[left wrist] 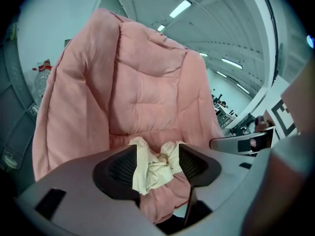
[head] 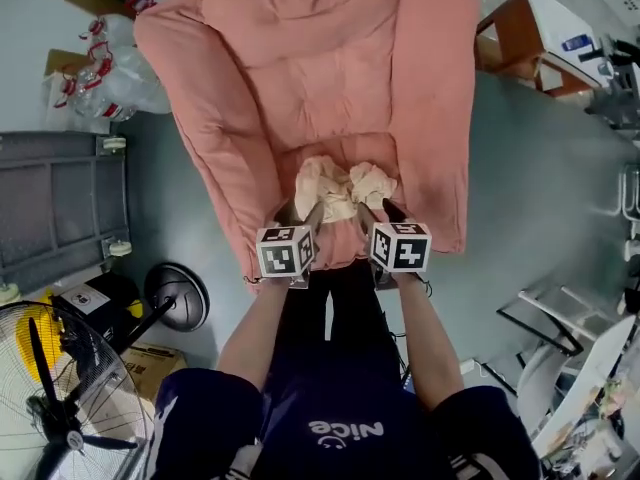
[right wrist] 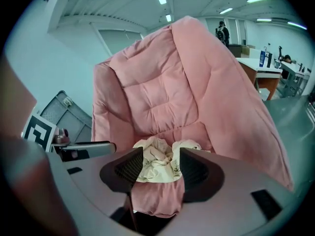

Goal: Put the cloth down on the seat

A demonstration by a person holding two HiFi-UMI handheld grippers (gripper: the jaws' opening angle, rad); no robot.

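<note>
**Down on the seat, let go on both sides**

Shows the cream cloth (head: 345,190) lying crumpled at the front of the pink armchair's seat (head: 335,148), below the quilted backrest. Places the left gripper (head: 300,214) and the right gripper (head: 378,211) side by side at the seat's front edge, just beside the cloth. Leaves both pairs of jaws spread wide, framing the cloth but clamping nothing.
</note>
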